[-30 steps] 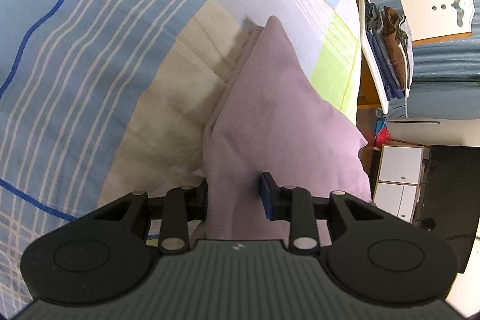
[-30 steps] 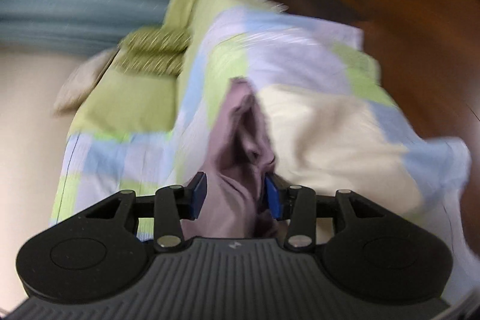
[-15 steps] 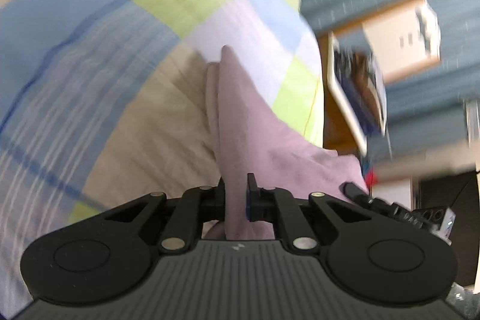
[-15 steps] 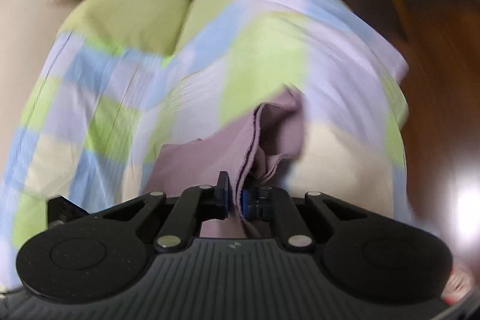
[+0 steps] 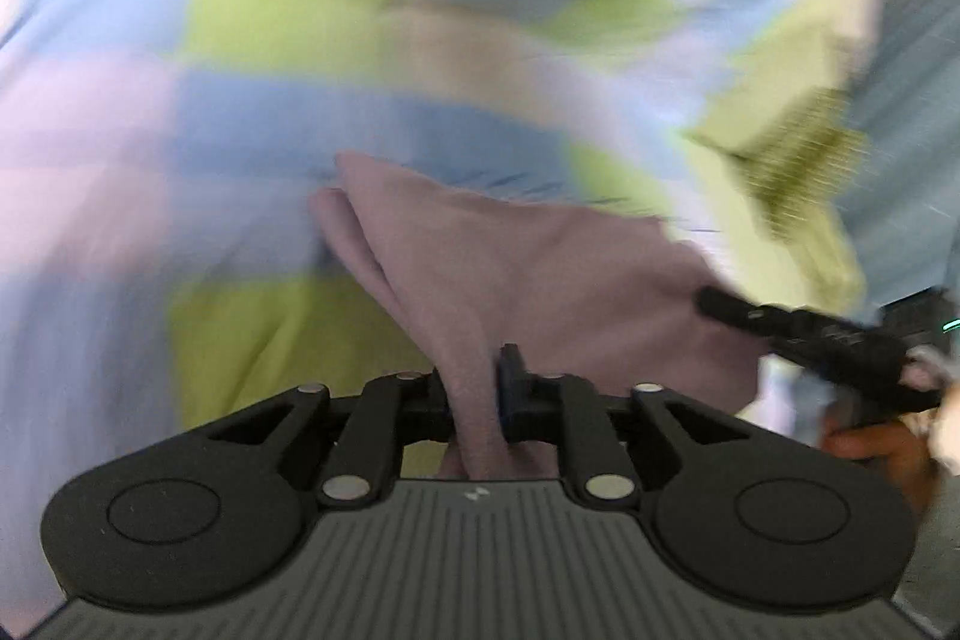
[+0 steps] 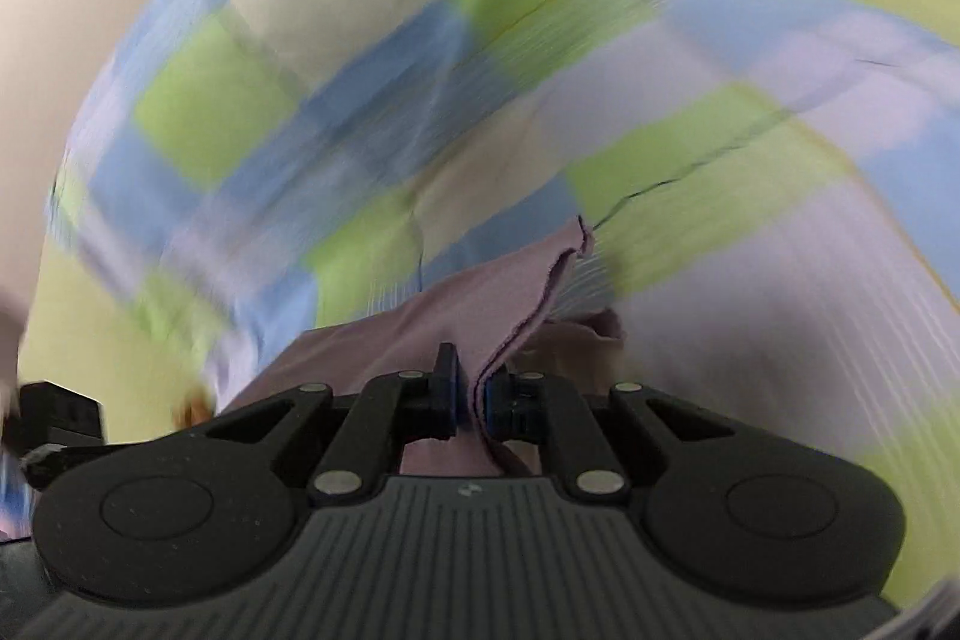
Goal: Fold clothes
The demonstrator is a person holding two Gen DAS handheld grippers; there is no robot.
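left wrist view: left hand-held gripper (image 5: 474, 388) clamped narrow on a bunched edge of the mauve garment (image 5: 510, 268), which runs forward from the jaws, over the checked bedspread (image 5: 288, 10). right hand-held gripper (image 5: 804, 334) grips the cloth's far side, toward the bed's right edge. frame blurred.

right wrist view: right hand-held gripper (image 6: 471, 397) pinched narrow on a hemmed edge of the garment (image 6: 420, 334). cloth looks light, soft, limp; best taken at corners or hems, kept taut between both grips.
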